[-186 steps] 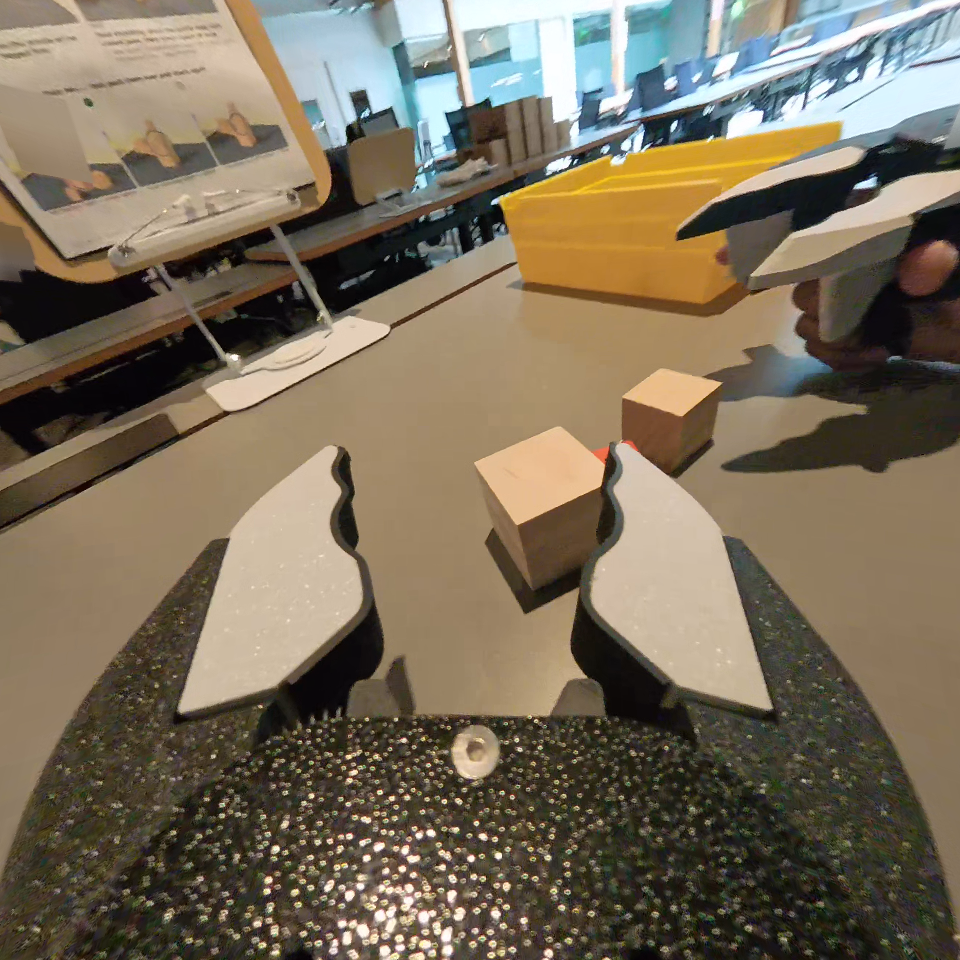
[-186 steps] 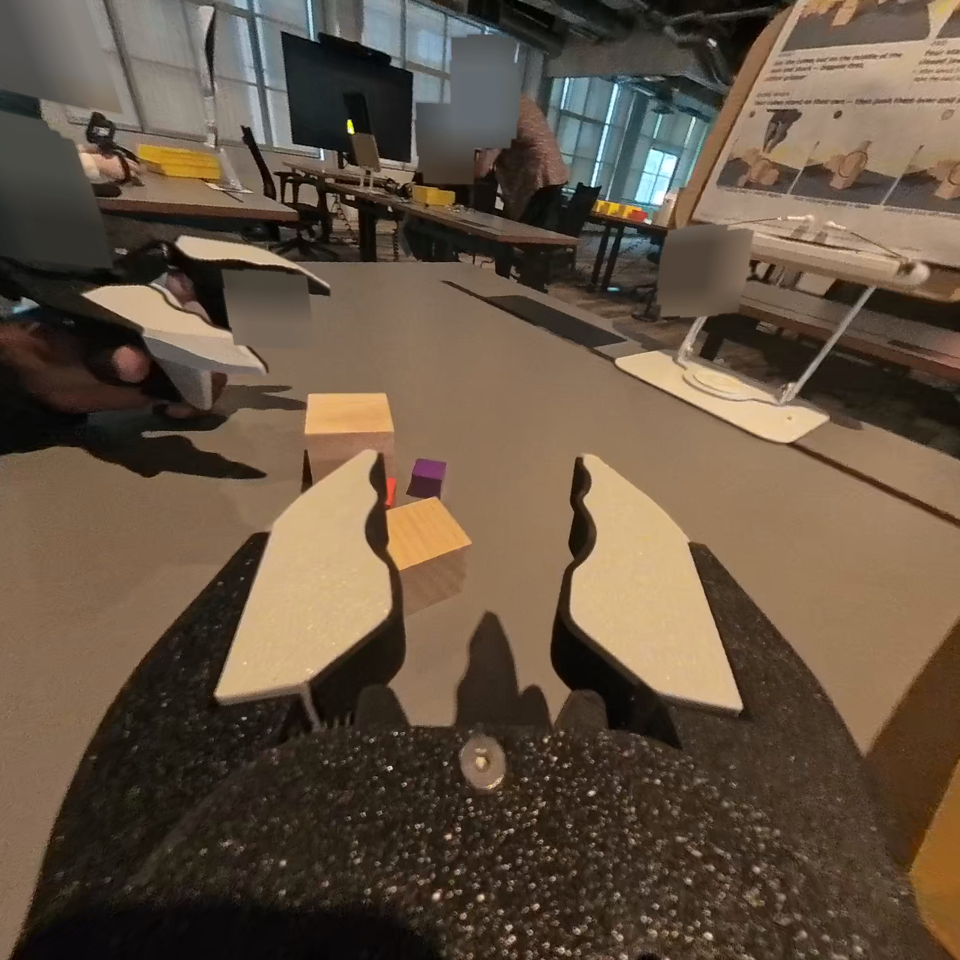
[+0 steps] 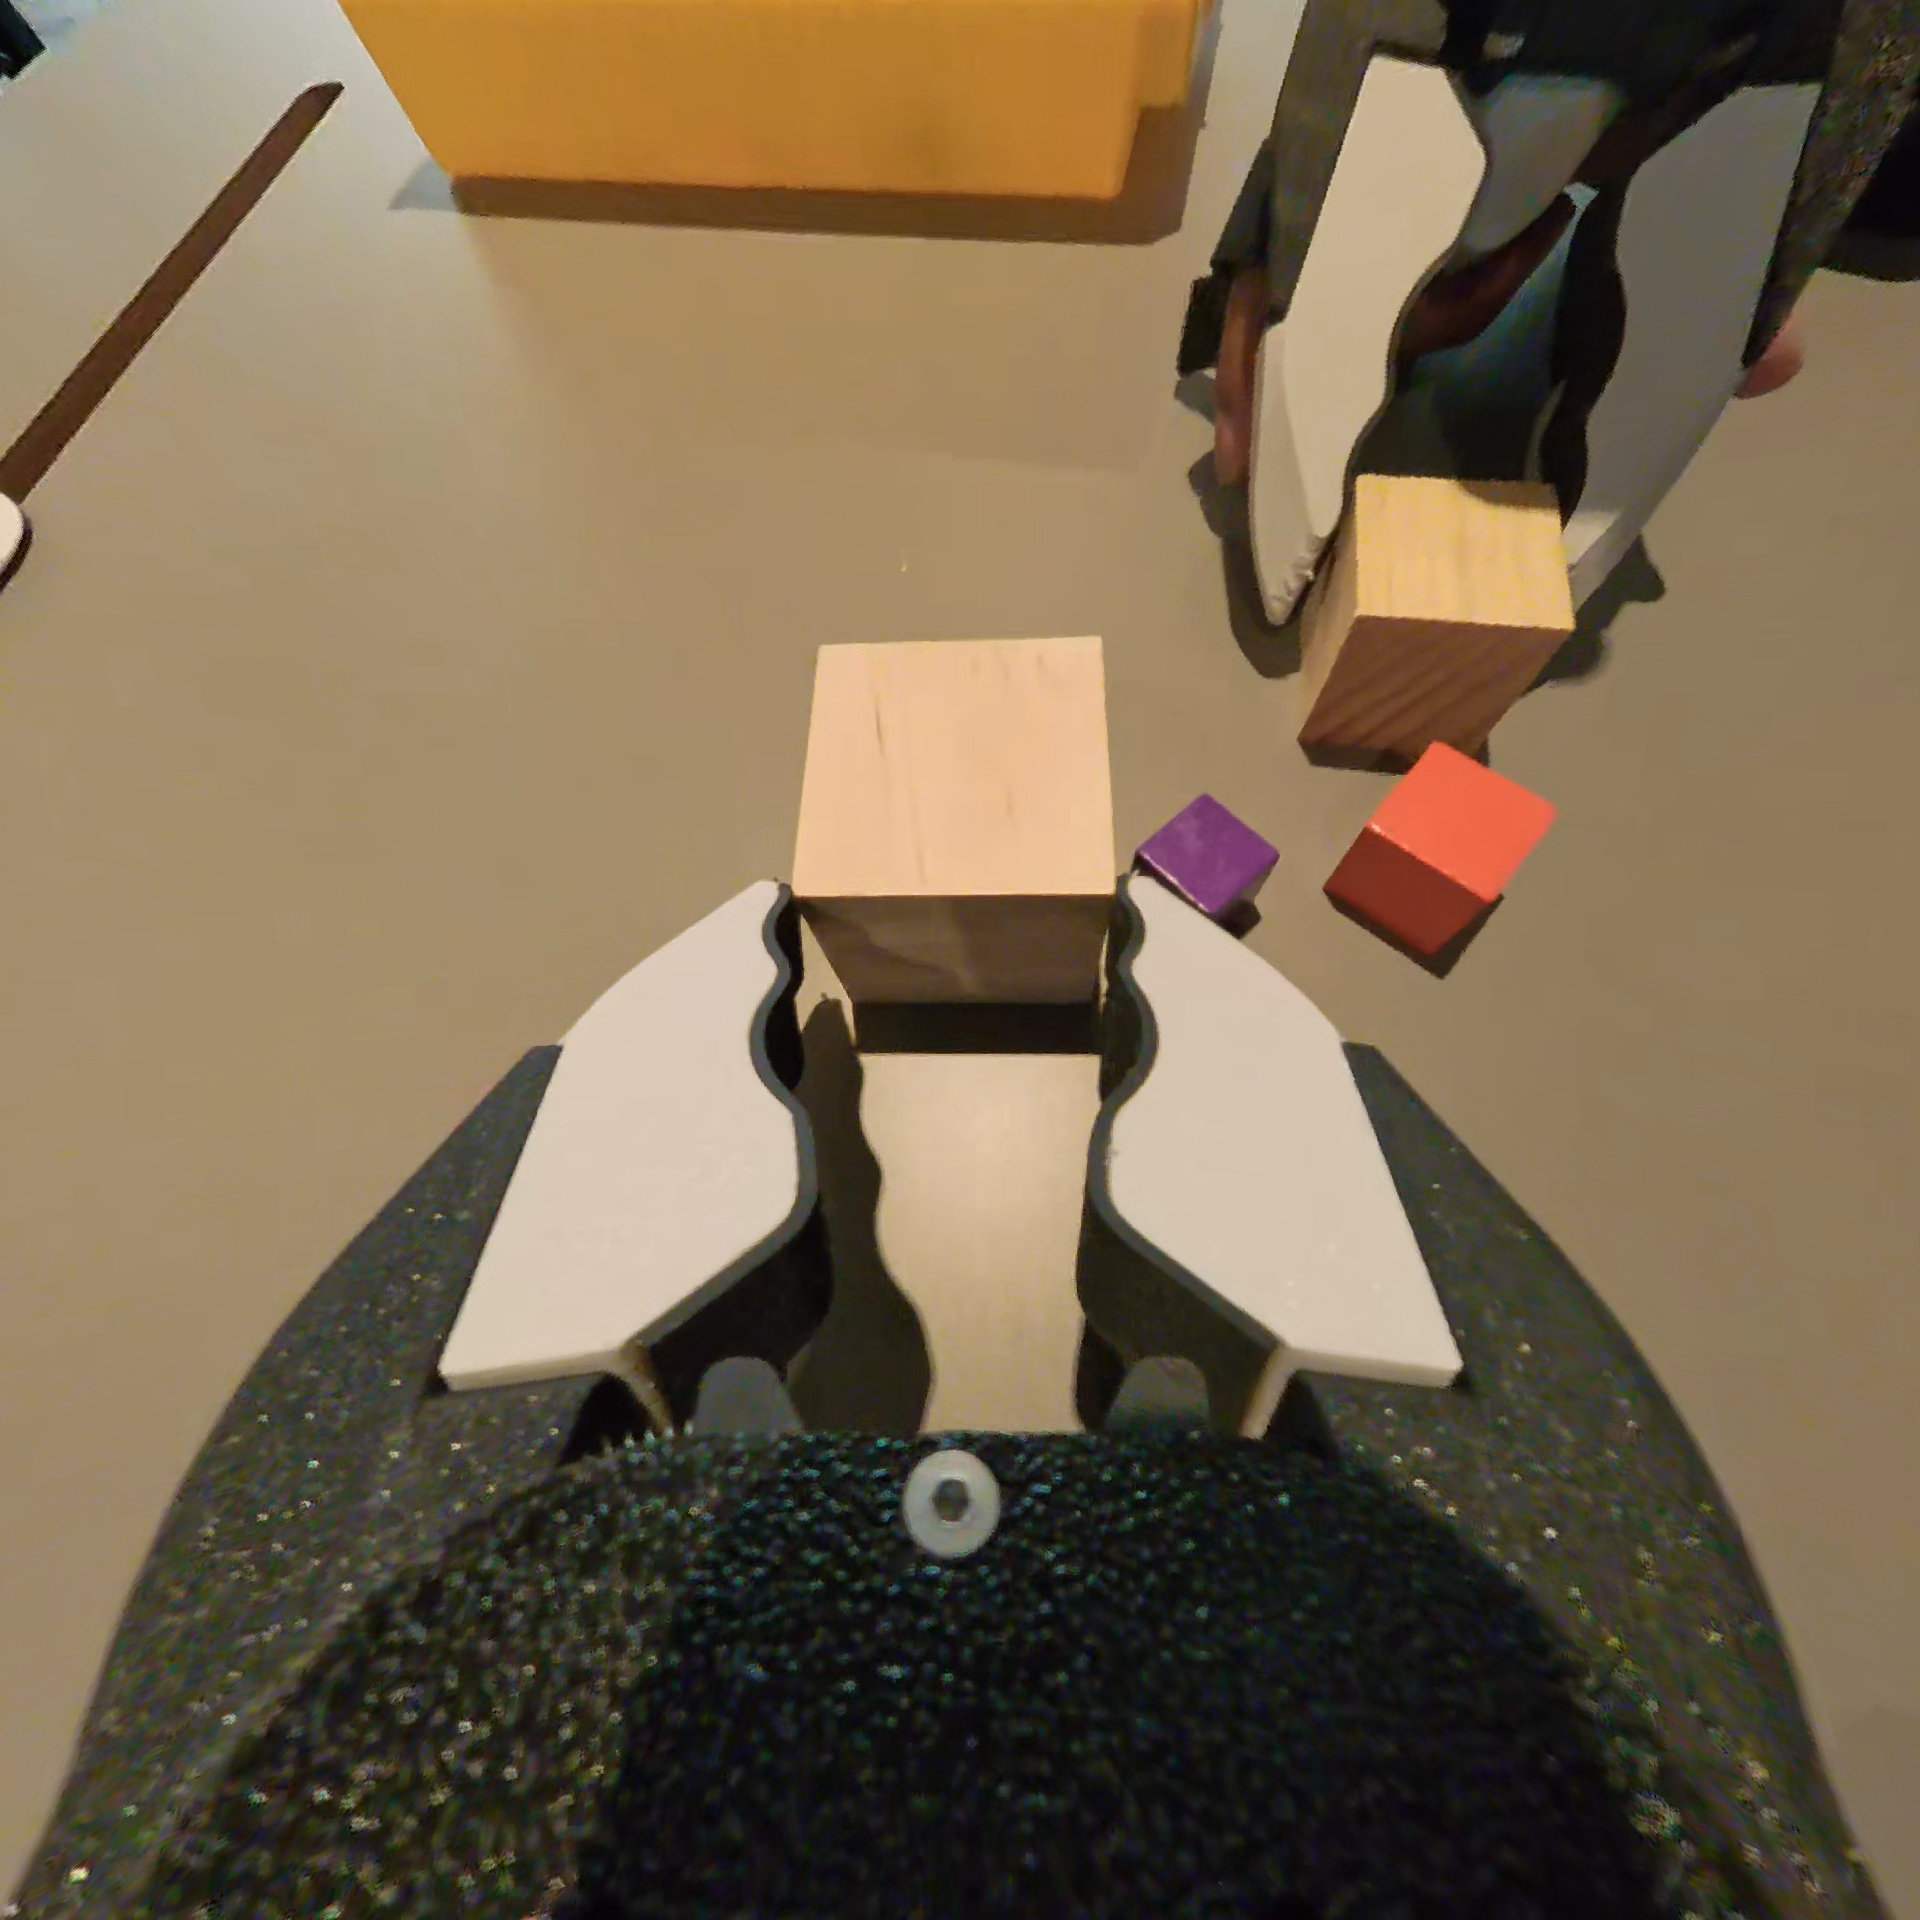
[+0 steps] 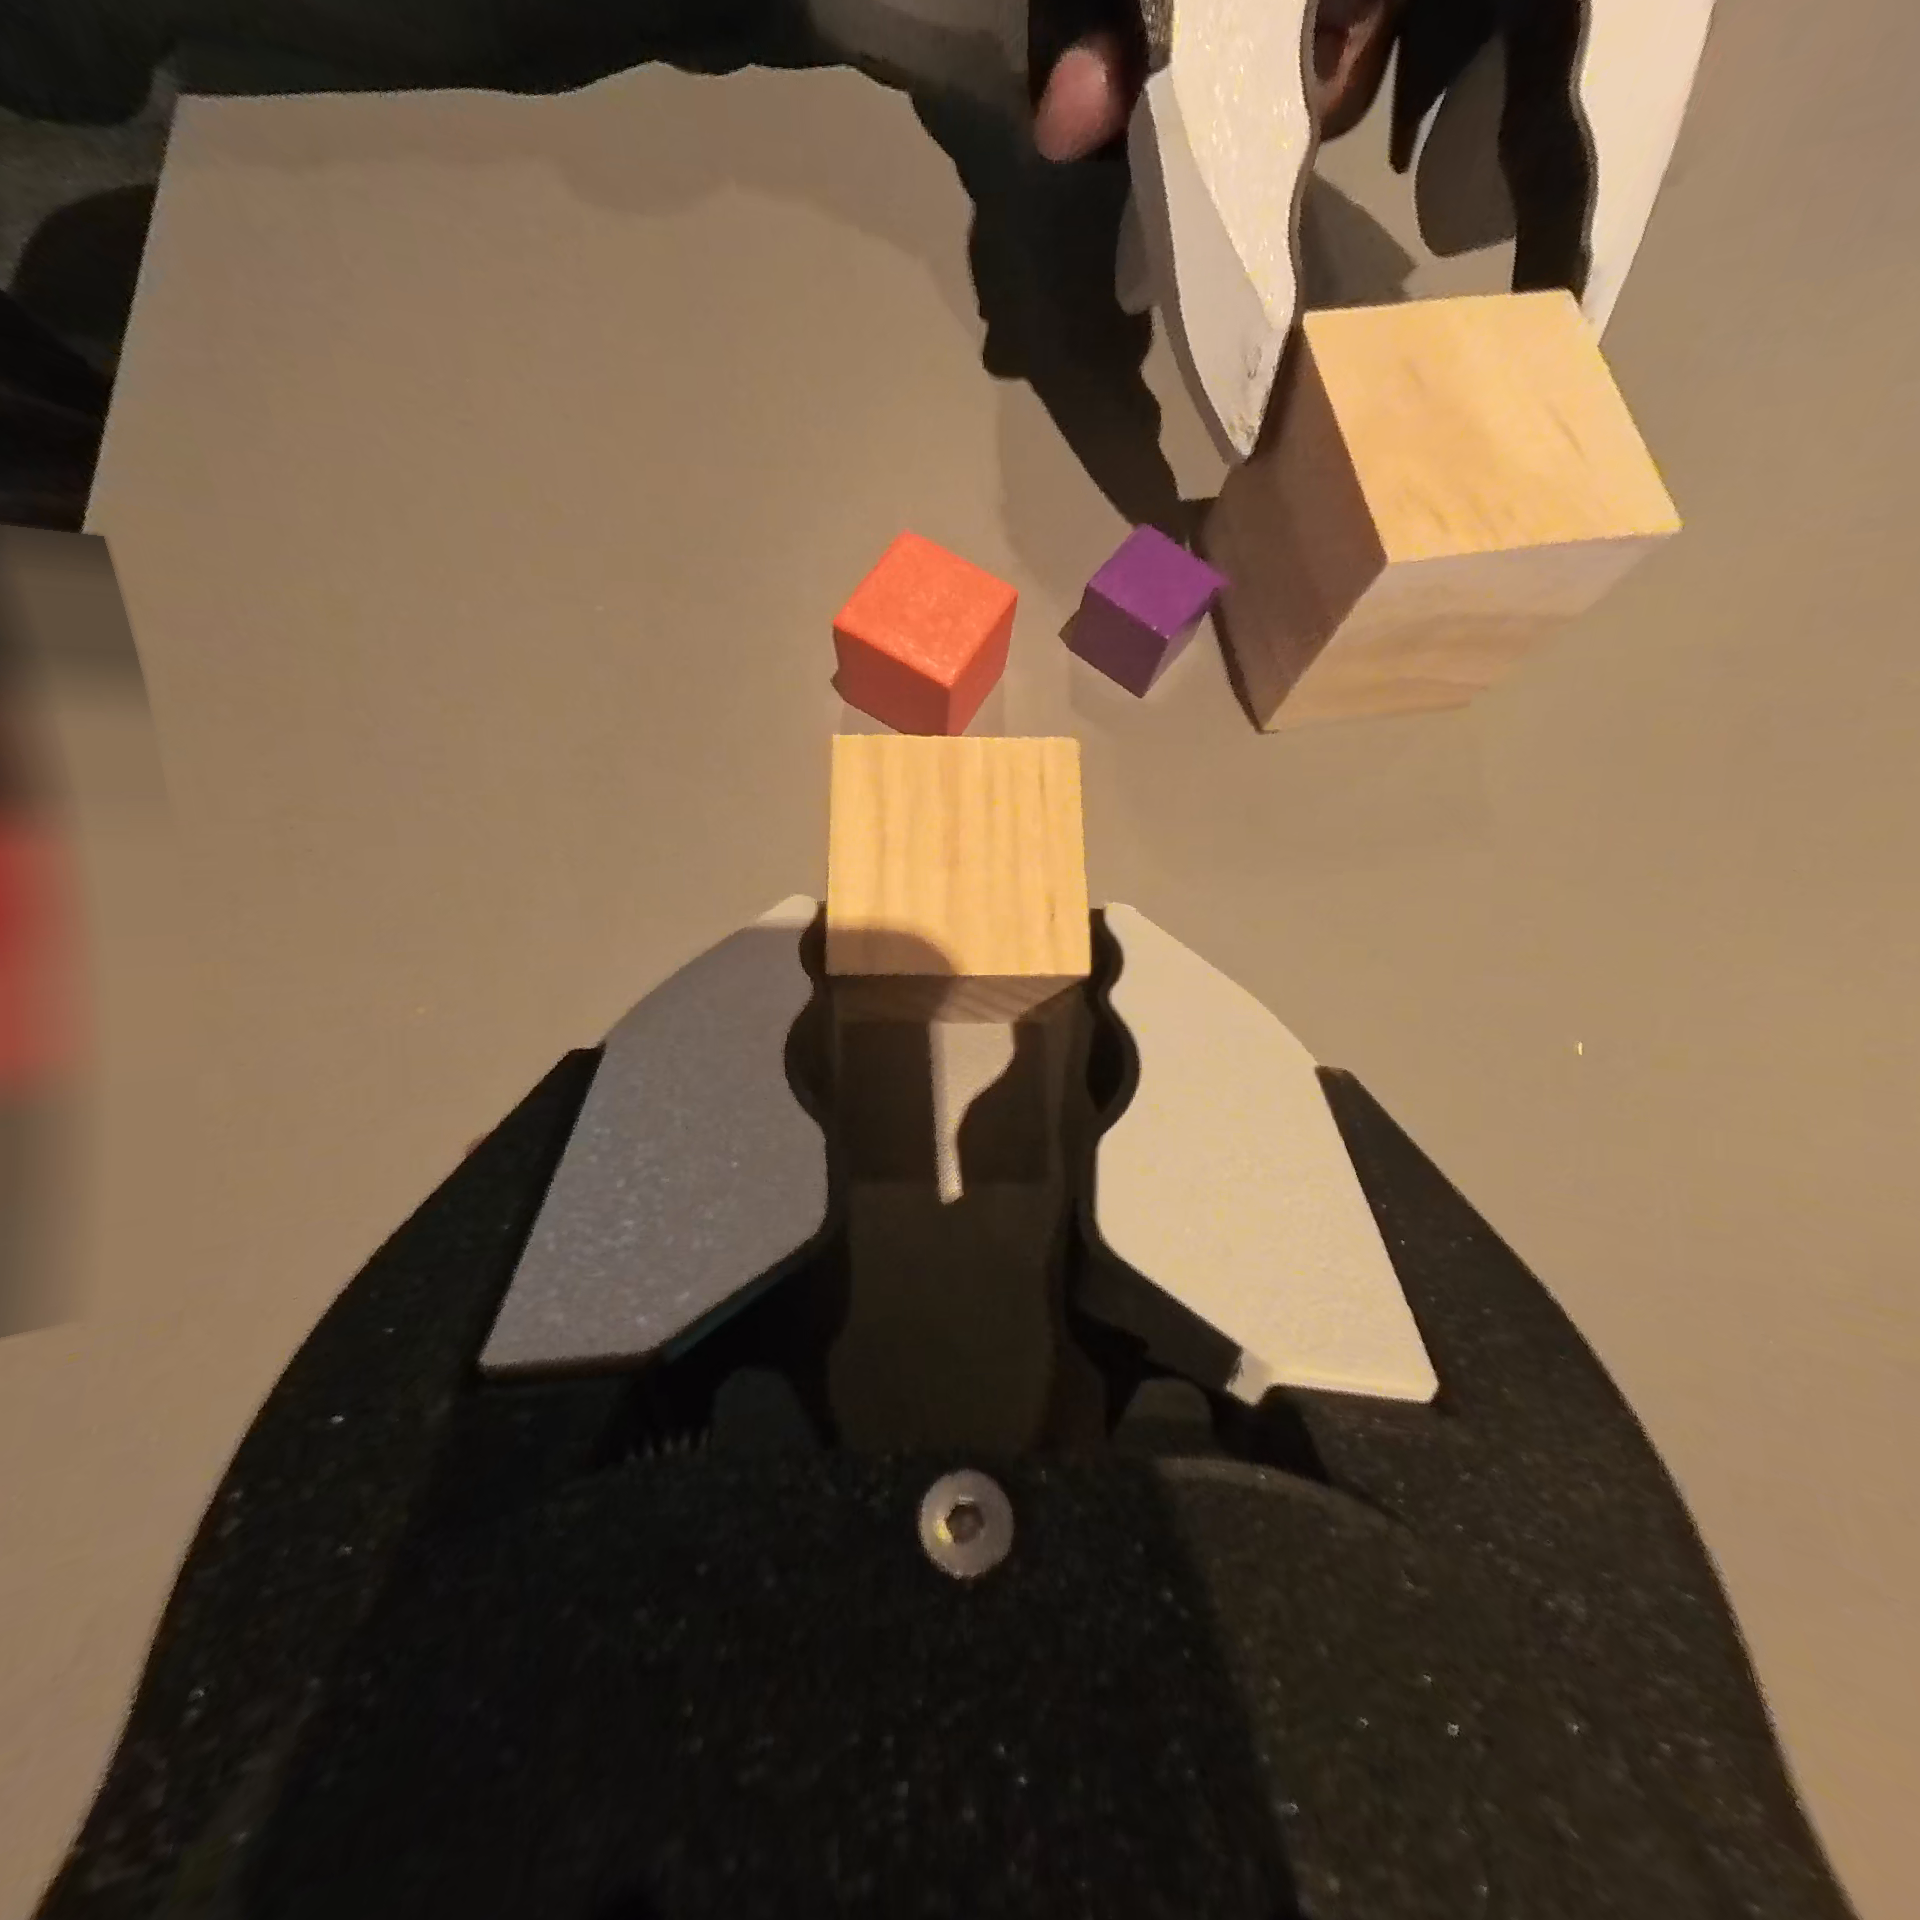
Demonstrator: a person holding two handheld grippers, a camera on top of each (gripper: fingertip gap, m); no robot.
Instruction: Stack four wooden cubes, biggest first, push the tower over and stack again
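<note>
Pale wood fills both grips: the largest cube (image 3: 951,800) is clamped between the fingertips of the left gripper (image 3: 951,935), and the second wooden cube (image 4: 956,862) is pinched by the right gripper (image 4: 956,945). Just beside the largest cube lies the purple cube (image 3: 1205,862), with the red cube (image 3: 1439,847) beyond it, both loose on the grey table (image 3: 468,623). Only in the left wrist view is a yellow bin (image 3: 769,94) seen, well behind the largest cube.
</note>
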